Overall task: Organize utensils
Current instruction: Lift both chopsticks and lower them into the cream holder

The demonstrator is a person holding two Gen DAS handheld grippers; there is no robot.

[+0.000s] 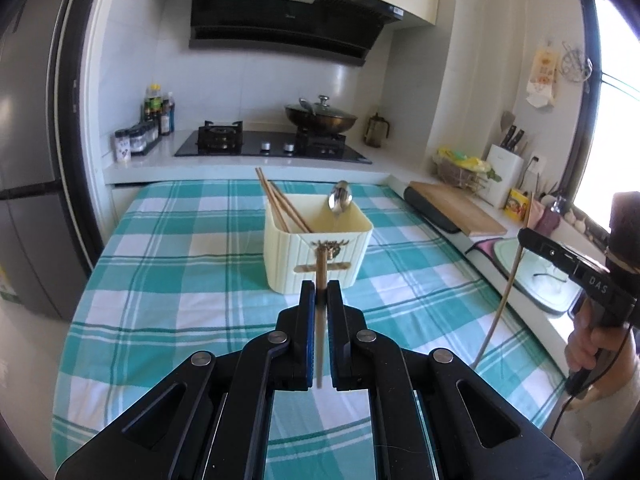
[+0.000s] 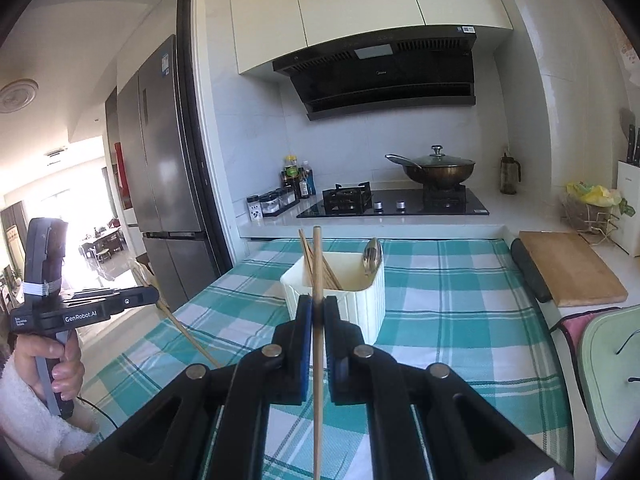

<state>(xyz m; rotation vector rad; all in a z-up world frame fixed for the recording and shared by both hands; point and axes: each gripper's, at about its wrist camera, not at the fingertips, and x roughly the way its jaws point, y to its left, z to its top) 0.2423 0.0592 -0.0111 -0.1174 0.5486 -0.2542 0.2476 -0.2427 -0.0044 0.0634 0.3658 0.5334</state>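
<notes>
A cream utensil holder (image 1: 288, 256) (image 2: 372, 304) stands on the teal checked tablecloth (image 1: 180, 280). Several wooden chopsticks (image 1: 282, 204) (image 2: 307, 254) and a metal spoon (image 1: 340, 196) (image 2: 373, 256) lean inside it. My left gripper (image 1: 320, 288) is shut on one wooden chopstick (image 1: 320, 264), raised in front of the holder. My right gripper (image 2: 318, 304) is shut on another chopstick (image 2: 317, 256), held nearly upright before the holder. Each view also catches the other gripper from the side: the right gripper (image 1: 522, 236) with its chopstick (image 1: 500, 304) hanging down, and the left gripper (image 2: 154, 294) in a hand.
Behind the table runs a counter with a gas hob (image 1: 272, 144), a lidded wok (image 1: 320, 118) and spice bottles (image 1: 140, 136). A wooden cutting board (image 1: 460, 208), knife block (image 1: 506, 168) and sink (image 1: 540, 276) line the right side. A grey fridge (image 2: 168, 168) stands left.
</notes>
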